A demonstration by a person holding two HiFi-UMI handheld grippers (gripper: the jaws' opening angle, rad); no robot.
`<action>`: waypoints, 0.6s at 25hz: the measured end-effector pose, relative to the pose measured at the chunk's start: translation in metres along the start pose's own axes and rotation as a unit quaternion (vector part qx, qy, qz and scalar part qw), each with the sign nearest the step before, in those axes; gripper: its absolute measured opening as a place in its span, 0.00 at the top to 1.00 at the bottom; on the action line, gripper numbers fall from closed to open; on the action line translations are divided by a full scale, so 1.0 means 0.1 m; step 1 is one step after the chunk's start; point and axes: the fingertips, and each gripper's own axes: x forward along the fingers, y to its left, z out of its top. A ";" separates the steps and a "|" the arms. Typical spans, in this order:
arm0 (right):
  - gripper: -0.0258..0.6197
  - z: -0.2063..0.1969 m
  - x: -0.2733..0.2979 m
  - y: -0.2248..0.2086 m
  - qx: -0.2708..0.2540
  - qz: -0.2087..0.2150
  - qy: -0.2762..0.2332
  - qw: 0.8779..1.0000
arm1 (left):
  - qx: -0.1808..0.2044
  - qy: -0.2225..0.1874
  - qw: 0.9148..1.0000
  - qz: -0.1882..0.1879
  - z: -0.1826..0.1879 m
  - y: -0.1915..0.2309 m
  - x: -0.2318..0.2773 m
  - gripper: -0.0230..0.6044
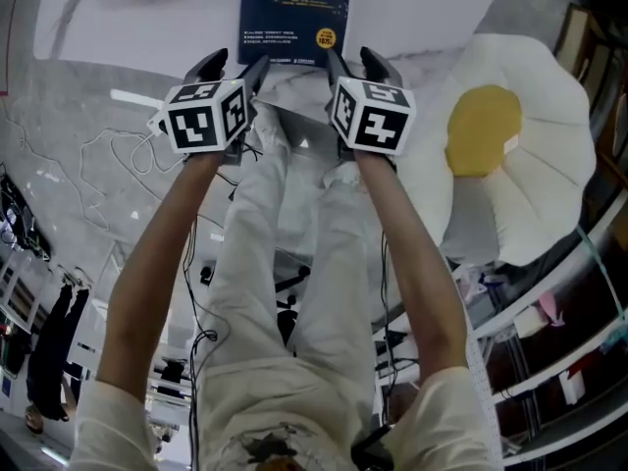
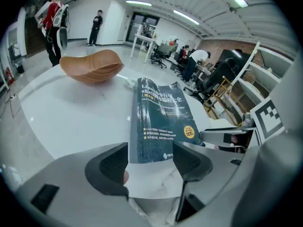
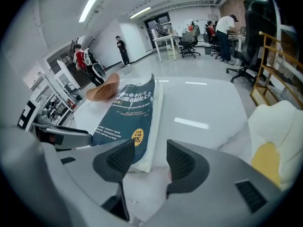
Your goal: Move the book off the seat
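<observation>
- Book (image 1: 294, 13), dark blue cover up, lies flat on the white surface (image 1: 412, 8), with its near edge toward the person.
- Left gripper (image 2: 150, 164): jaws apart, pads clear of the book. The book's near edge shows in the gap between them.
- Right gripper (image 3: 144, 162): jaws apart, gripping nothing. The book's near right corner lies just beyond one jaw, and bare surface fills most of the gap.
- Both grippers sit side by side, angled down at the book's near edge.
- Wooden bowl (image 2: 92, 65) rests on the surface beyond the book, apart from it.
- Egg-shaped cushion (image 1: 520, 145) lies to the right of the surface.
</observation>
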 end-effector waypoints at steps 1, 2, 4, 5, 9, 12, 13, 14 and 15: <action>0.63 0.00 -0.04 -0.01 -0.001 0.000 0.001 1.000 | -0.004 -0.001 1.000 -0.004 0.00 -0.02 -0.03 0.48; 0.63 0.01 -0.08 -0.01 -0.001 0.001 0.001 1.000 | -0.006 -0.002 1.000 -0.005 0.00 -0.03 -0.07 0.48; 0.63 0.05 -0.17 0.02 -0.001 0.009 -0.003 1.000 | -0.003 -0.009 1.000 -0.001 0.02 -0.05 -0.16 0.49; 0.63 0.07 -0.22 0.03 -0.004 0.014 -0.006 1.000 | -0.001 -0.017 1.000 0.002 0.05 -0.07 -0.21 0.51; 0.64 0.11 -0.47 0.05 -0.028 0.028 -0.014 0.999 | 0.013 -0.052 0.998 0.016 0.21 -0.24 -0.39 0.72; 0.69 0.11 -0.74 -0.04 -0.025 0.032 -0.017 0.999 | 0.005 -0.066 0.998 0.000 0.27 -0.55 -0.55 0.85; 0.72 0.11 -0.85 -0.09 -0.017 0.030 -0.018 0.999 | 0.005 -0.067 0.998 -0.010 0.26 -0.69 -0.61 0.89; 0.75 0.13 -0.95 -0.14 -0.008 0.027 -0.021 0.999 | 0.010 -0.066 0.998 -0.019 0.26 -0.83 -0.67 0.91; 0.79 0.14 -1.05 -0.19 -0.001 0.023 -0.024 0.999 | 0.016 -0.063 0.998 -0.026 0.25 -0.96 -0.74 0.94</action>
